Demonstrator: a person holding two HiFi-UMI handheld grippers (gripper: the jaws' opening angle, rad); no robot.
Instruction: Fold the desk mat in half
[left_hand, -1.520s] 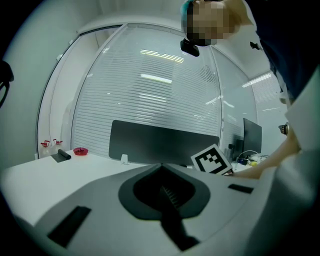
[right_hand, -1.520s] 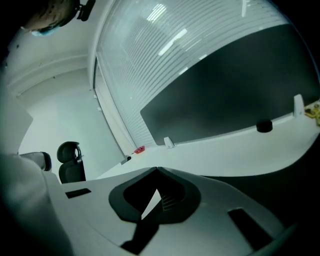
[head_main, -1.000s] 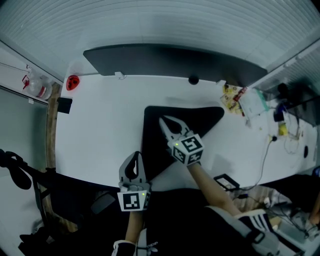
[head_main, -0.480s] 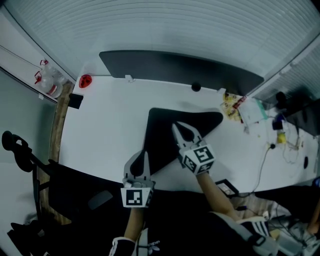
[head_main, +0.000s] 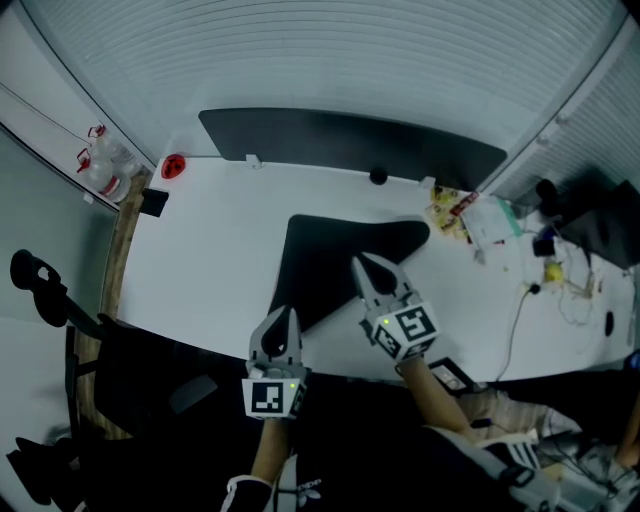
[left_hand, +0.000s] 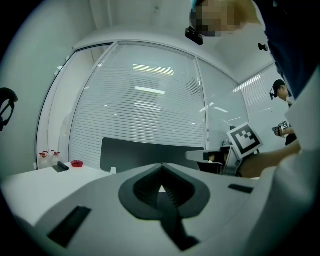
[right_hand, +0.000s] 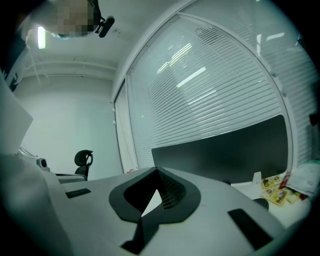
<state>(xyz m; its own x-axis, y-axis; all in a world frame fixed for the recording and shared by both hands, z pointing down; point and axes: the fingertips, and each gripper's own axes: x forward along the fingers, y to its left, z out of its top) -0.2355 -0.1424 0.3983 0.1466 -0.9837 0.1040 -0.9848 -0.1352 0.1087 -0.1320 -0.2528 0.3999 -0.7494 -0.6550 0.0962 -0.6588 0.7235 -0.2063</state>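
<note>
The black desk mat (head_main: 325, 255) lies on the white table (head_main: 210, 260), wide at its far edge and narrowing toward the near edge. My left gripper (head_main: 283, 313) hovers at the table's near edge, by the mat's near tip, shut with nothing in it. My right gripper (head_main: 363, 262) hangs over the mat's near right edge, also shut and empty. In the left gripper view the jaws (left_hand: 161, 166) meet with nothing between them, and the right gripper's marker cube (left_hand: 245, 140) shows at the right. In the right gripper view the jaws (right_hand: 156, 171) are closed on nothing.
A long dark panel (head_main: 350, 140) stands along the table's back. A red object (head_main: 174, 165) and a small black box (head_main: 153, 202) sit at the far left, a black knob (head_main: 378, 176) at the back. Yellow packets (head_main: 445, 208), papers and cables crowd the right. A chair (head_main: 40, 290) stands at the left.
Both grippers have drawn back toward the near edge of the table and risen. The right one has left the mat's middle for its near right edge. The mat has not moved.
</note>
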